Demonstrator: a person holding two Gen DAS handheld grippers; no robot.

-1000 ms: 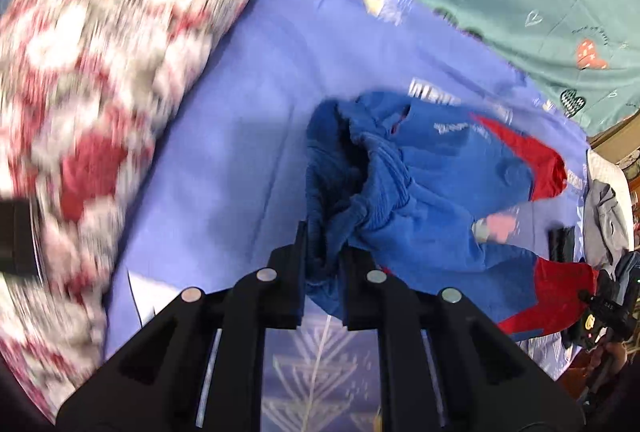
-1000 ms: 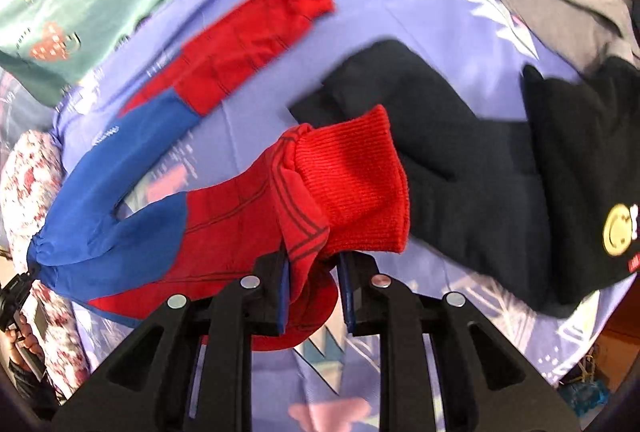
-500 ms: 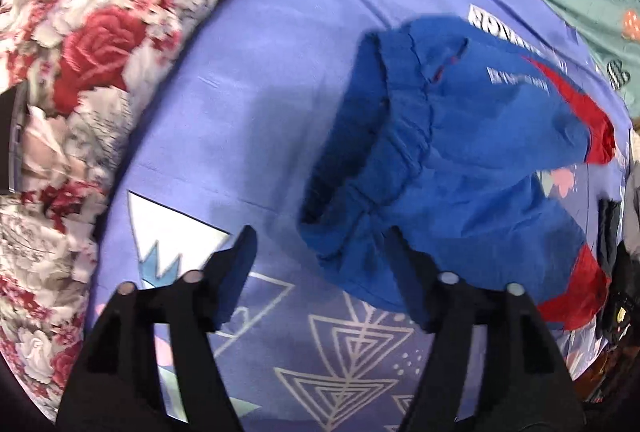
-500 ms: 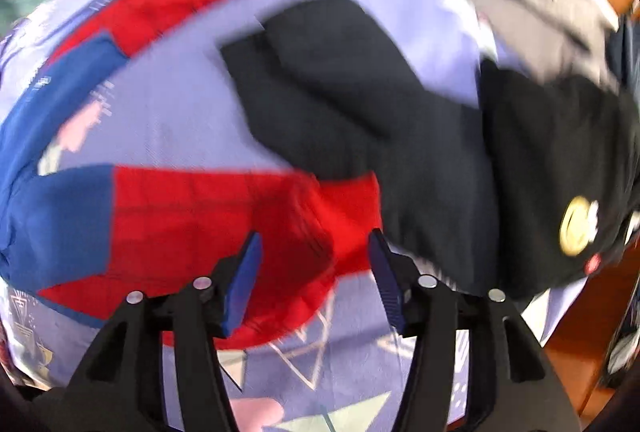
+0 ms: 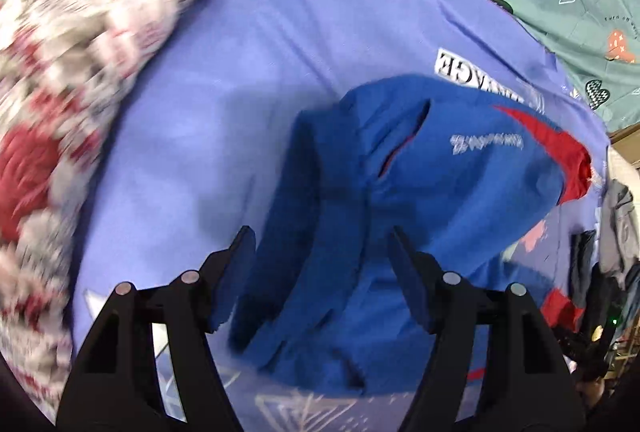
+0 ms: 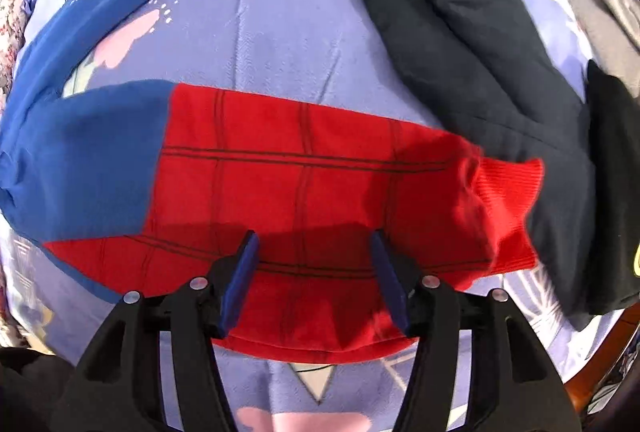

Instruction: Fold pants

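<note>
Purple bedsheet [image 5: 208, 119] covers the bed, and the pants [image 5: 400, 211] lie flat on it. Left of the pants sits a flowery pillow [image 5: 68, 43]. The left gripper [image 5: 322, 264] is wide open over the blue waist and holds nothing. The right gripper [image 6: 314, 268] is wide open too, over the red leg [image 6: 304, 183] (nothing in it either). Right of the pants lie black clothes [image 6: 472, 43], touching the red cuff [image 6: 508, 207]. I think a grab near that cuff could catch the black cloth too. The legs are spread apart, so the fold could come out crooked.
</note>
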